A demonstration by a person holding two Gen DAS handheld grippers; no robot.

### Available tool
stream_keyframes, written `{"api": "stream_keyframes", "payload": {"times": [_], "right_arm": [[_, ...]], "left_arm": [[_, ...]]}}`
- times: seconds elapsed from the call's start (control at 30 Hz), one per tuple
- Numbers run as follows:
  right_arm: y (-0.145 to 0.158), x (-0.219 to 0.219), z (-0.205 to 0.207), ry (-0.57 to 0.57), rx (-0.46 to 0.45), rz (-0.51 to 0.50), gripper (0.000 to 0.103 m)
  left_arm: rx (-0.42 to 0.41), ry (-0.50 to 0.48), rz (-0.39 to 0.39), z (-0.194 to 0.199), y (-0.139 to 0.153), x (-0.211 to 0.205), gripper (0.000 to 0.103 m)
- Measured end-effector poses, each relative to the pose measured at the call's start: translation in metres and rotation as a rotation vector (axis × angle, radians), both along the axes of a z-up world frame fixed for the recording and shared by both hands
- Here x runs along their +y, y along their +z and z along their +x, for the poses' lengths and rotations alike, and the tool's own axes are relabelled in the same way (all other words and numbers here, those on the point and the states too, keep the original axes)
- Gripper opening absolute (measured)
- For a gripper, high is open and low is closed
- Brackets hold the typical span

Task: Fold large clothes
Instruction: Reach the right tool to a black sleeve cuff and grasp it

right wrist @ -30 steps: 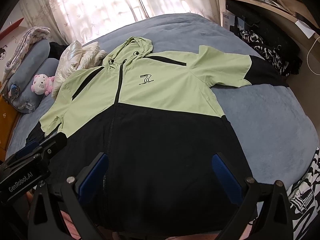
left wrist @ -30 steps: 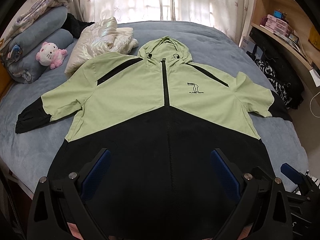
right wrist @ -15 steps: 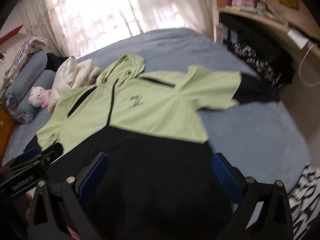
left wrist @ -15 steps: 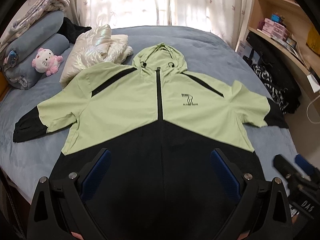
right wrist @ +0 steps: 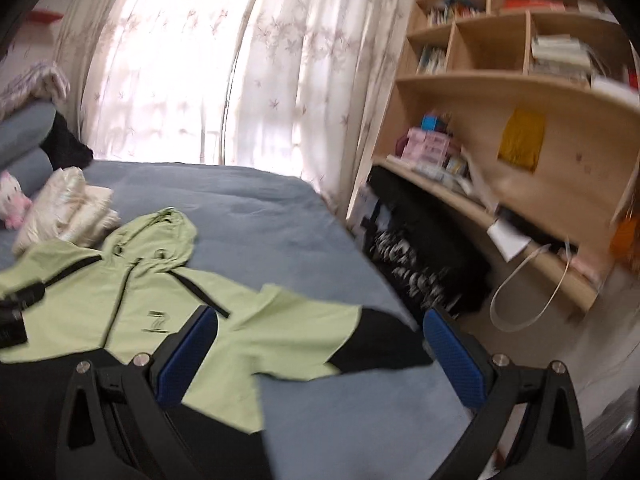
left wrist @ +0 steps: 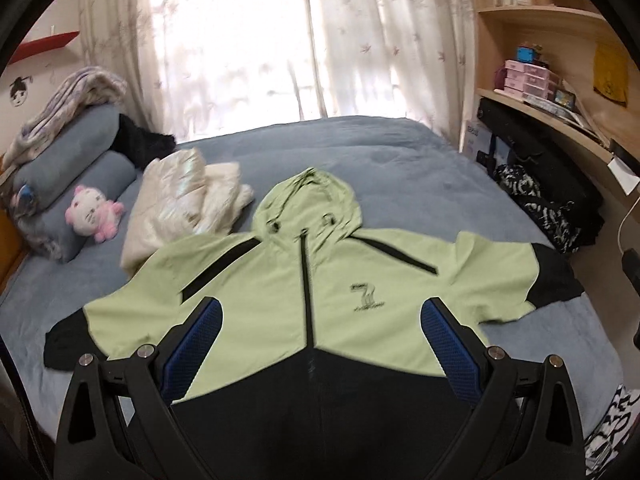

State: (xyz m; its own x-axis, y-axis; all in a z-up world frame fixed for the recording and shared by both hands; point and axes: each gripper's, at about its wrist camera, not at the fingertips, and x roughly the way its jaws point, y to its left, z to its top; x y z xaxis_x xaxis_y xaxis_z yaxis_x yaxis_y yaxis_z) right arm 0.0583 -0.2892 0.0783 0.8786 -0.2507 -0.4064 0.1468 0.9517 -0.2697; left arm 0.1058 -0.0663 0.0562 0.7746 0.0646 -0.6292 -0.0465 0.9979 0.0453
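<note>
Hooded jacket (left wrist: 256,312) laid flat, front up, on the blue-grey bed (left wrist: 360,152), hood (left wrist: 306,200) toward the curtained window (left wrist: 240,40); thin smooth fabric, pale green above, black across the lower body and both cuffs, black centre zip and slanted black shoulder stripes, small dark chest logo. Sleeves spread outward to either side of the jacket. Bed cover soft, matte, lightly rumpled. Just beyond the jacket's shoulder on the pillow side, touching or nearly so: cream puffy garment (left wrist: 180,204), glossy, loosely folded. Farther on that side of the jacket: pink-and-white plush cat (left wrist: 94,216) leaning on stacked grey bolster pillows (left wrist: 68,160), striped blanket on top. Across from the jacket's other sleeve: curved light-wood shelving (right wrist: 500,92); compartments holding books, pink drawer boxes (right wrist: 426,146) on the lower ledge, a black-and-white patterned cloth (right wrist: 412,272) bundled beneath. Left gripper (left wrist: 320,334) poised above the jacket's chest, blue textured pads spread wide, nothing between. Right gripper (right wrist: 320,340) above the black cuff (right wrist: 380,344) of the shelf-side sleeve, likewise spread wide, nothing between; view blurred.
</note>
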Motion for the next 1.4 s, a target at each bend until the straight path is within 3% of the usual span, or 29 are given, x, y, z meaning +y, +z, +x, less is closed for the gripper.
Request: {"api": "stream_keyframes", "payload": {"times": [0.2,0.47,0.63,0.83,1.1,1.2,1.37,1.4], "right_arm": [[-0.001,-0.042,0.028,-0.002,0.007,0.084,0.103],[-0.061,-0.105,0.094,-0.07,0.19,0.209,0.103],[-0.113,-0.161,0.125,-0.138,0.295,0.39,0.102],[-0.169,-0.233,0.142,-0.229,0.379,0.662,0.087],[-0.228,-0.299,0.153,-0.366,0.355,0.971,0.084],[-0.247,-0.312,0.155,-0.405,0.332,1.059,0.079],[-0.258,-0.322,0.16,-0.439,0.271,1.118,0.076],[-0.258,-0.322,0.161,-0.443,0.264,1.114,0.067]], "left_arm": [[0.002,-0.059,-0.005,0.05,0.0,-0.035,0.099],[0.15,-0.063,-0.087,0.127,-0.049,-0.075,0.099],[0.201,-0.081,-0.086,0.166,-0.1,-0.095,0.099],[0.257,-0.062,-0.062,0.199,-0.145,-0.111,0.099],[0.31,-0.075,-0.021,0.23,-0.185,-0.136,0.097],[0.331,-0.084,-0.016,0.236,-0.195,-0.142,0.088],[0.355,-0.106,-0.051,0.242,-0.207,-0.15,0.086],[0.359,-0.109,-0.068,0.241,-0.208,-0.15,0.086]]}}
